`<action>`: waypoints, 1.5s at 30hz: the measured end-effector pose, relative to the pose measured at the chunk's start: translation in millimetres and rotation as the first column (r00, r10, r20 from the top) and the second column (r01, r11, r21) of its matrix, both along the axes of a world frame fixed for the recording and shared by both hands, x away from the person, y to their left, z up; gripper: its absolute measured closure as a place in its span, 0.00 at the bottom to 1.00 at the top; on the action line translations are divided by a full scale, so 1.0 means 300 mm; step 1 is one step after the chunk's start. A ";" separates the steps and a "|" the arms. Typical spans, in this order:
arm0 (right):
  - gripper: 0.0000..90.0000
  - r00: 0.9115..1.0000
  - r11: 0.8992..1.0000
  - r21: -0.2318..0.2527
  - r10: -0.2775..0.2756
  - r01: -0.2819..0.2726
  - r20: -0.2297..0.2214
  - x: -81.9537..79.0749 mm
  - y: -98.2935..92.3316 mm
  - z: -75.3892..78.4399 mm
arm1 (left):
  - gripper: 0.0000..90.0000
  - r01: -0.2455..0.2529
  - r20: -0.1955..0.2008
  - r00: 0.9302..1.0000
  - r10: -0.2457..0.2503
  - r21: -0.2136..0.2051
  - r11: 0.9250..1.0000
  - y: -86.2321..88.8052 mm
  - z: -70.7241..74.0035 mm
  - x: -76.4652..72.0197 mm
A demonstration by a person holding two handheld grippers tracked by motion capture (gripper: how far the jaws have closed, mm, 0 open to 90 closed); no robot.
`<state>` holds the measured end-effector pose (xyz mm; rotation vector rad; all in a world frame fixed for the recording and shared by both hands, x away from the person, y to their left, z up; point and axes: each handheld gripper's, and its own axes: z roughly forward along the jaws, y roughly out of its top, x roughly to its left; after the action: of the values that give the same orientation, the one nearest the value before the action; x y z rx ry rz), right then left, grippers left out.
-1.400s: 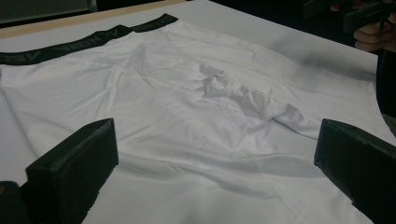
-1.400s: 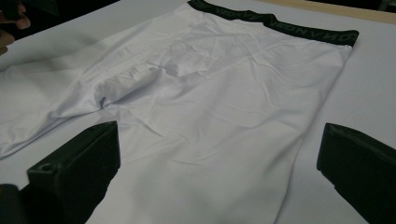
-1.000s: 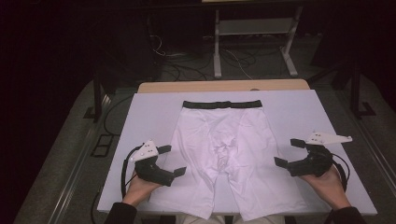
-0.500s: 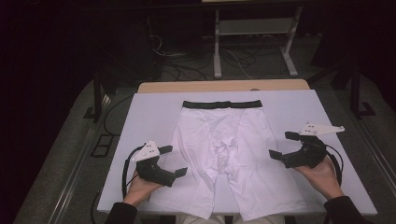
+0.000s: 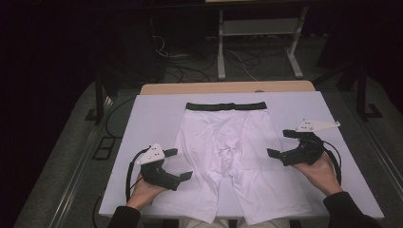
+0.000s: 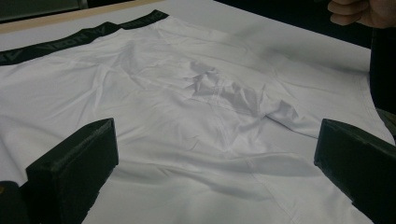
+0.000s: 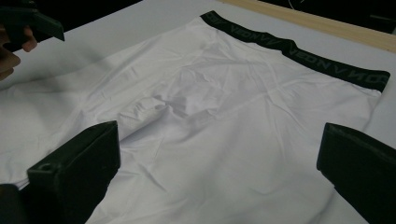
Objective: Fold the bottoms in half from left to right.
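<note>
Dark floor strewn with cables surrounds our white surface (image 5: 152,118), where white boxer briefs (image 5: 228,156) with a black waistband (image 5: 225,106) lie flat at the middle, leg hems cut off at the near edge. We hold the left tongs (image 5: 179,164) spread wide beside the left leg, and the right tongs (image 5: 280,143) spread wide just beside the right leg, nothing gripped
</note>
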<state>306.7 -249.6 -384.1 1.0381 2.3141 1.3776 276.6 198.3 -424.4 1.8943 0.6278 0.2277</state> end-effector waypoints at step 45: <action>0.00 0.998 0.998 -0.032 0.055 -0.055 0.005 0.216 0.204 0.077 | 0.00 0.010 0.000 1.000 -0.010 -0.010 1.000 -0.002 0.002 0.001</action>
<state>371.5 -188.3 -360.9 0.9667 2.3698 1.3570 276.8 197.8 -423.9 1.8873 0.6181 0.2172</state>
